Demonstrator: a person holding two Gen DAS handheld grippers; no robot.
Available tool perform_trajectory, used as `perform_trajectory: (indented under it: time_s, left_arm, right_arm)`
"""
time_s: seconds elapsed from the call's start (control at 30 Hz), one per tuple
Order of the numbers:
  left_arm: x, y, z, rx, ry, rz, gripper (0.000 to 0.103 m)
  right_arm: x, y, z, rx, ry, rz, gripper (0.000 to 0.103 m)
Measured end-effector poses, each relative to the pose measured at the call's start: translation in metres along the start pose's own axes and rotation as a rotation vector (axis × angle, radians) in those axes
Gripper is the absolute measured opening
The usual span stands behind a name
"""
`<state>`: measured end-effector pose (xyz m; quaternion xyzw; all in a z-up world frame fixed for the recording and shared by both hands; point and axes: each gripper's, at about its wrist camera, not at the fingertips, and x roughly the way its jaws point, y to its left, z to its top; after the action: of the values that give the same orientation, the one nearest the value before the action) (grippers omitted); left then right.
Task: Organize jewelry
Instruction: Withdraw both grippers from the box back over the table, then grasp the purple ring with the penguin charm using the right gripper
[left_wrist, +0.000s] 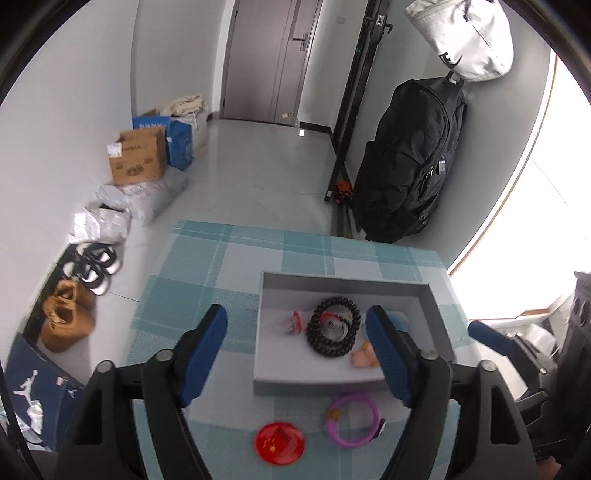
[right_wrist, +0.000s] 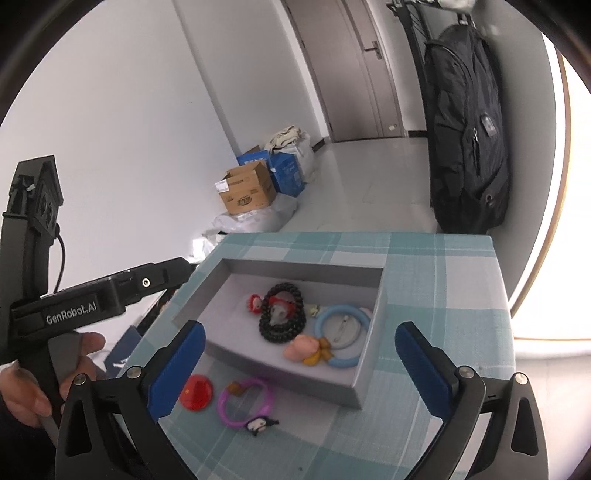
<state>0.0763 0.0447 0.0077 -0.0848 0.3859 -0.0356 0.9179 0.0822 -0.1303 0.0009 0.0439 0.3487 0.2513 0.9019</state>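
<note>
Grey tray is holding black bead bracelet, blue ring, pink charm. Left hand-held gripper and right hand-held gripper are hovering wide open, empty.

bracelets in box, badge before it

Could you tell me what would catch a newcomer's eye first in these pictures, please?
Probably the grey tray on the teal plaid tablecloth, holding a black bead bracelet beside a light blue ring. In front of it, outside the tray, lie a red round badge and a purple bracelet. Both tools, left and right, hover open above.
</note>
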Motion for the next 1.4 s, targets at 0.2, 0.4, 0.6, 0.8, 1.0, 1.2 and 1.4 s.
perform_trajectory:
  time_s: [0.2,0.4,0.6,0.8,1.0,1.2,1.4]
  left_arm:
    - [-0.009,-0.001,-0.010,0.015,-0.012,0.023,0.082]
    - [-0.018,0.003,-0.027,0.006,-0.011,0.081,0.083]
    - [-0.020,0.016,-0.038,-0.024,0.027,0.067,0.083]
    - [-0.019,0.022,-0.040,-0.056,0.067,0.031,0.083]
    - [-0.016,0.036,-0.045,-0.104,0.111,-0.025,0.083]
    - [-0.021,0.052,-0.043,-0.112,0.079,-0.028,0.083]
    - [-0.011,0.068,-0.038,-0.173,0.105,-0.059,0.083]
  right_arm:
    - [-0.007,0.022,-0.015,-0.101,0.013,-0.038,0.103]
    - [-0.008,0.029,-0.031,-0.148,0.061,-0.045,0.103]
    - [0.001,0.029,-0.046,-0.151,0.135,-0.047,0.103]
    - [0.012,0.031,-0.054,-0.147,0.192,-0.054,0.103]
    - [0.025,0.043,-0.062,-0.208,0.235,-0.083,0.103]
    - [0.036,0.051,-0.062,-0.231,0.242,-0.081,0.100]
    - [0.049,0.051,-0.061,-0.225,0.267,-0.076,0.092]
